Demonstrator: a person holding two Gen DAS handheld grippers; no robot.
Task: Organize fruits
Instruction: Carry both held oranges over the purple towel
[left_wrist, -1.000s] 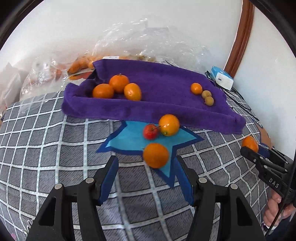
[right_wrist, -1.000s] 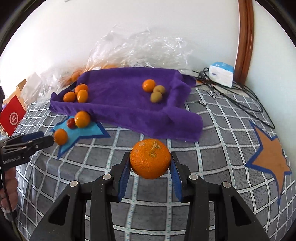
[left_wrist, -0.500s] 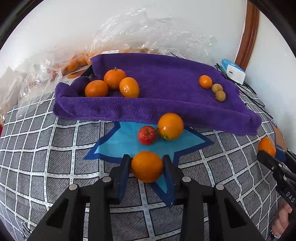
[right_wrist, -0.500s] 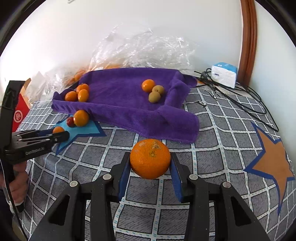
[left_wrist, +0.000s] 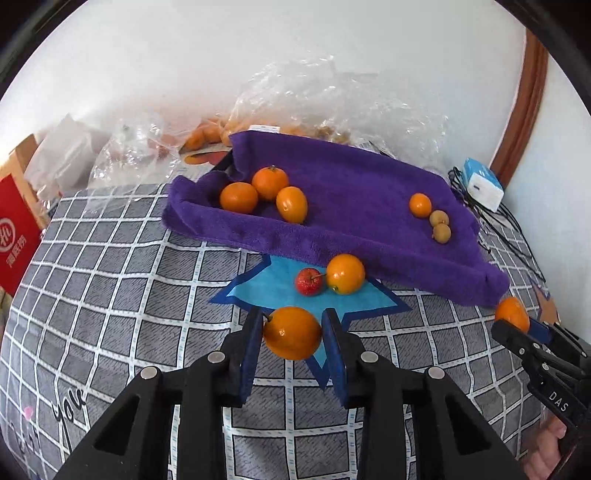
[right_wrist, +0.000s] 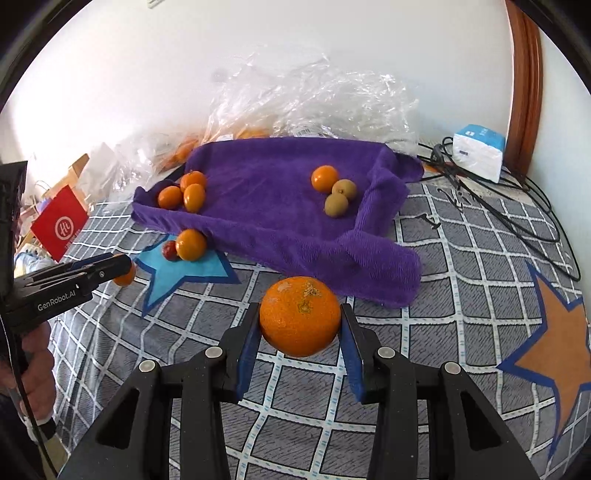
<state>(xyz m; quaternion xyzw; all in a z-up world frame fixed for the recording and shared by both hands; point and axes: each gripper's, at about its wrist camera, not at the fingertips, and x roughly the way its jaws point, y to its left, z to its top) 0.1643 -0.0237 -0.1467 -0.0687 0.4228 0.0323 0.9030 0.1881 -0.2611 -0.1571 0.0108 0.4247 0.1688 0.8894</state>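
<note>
My left gripper (left_wrist: 292, 334) is shut on a small smooth orange (left_wrist: 293, 332), held just above the blue star patch (left_wrist: 280, 288). On that star lie a red fruit (left_wrist: 309, 281) and another orange (left_wrist: 345, 273). Behind them the purple towel (left_wrist: 347, 192) carries three oranges (left_wrist: 264, 194) at its left and a small orange with two brown fruits (left_wrist: 430, 214) at its right. My right gripper (right_wrist: 300, 326) is shut on a large rough-skinned orange (right_wrist: 300, 320), in front of the towel's near corner (right_wrist: 369, 266). The left gripper (right_wrist: 123, 271) shows at the right wrist view's left edge.
Crumpled clear plastic bags (left_wrist: 325, 96) with more fruit lie behind the towel by the white wall. A red box (left_wrist: 16, 236) stands at the left. A blue-white box (right_wrist: 478, 151) and black cables (right_wrist: 517, 206) sit at the right. An orange star patch (right_wrist: 554, 347) marks the checked grey cover.
My left gripper closed on the small orange on the blue star and lifted it slightly. The right gripper kept its hold on the large orange, nearly still.
</note>
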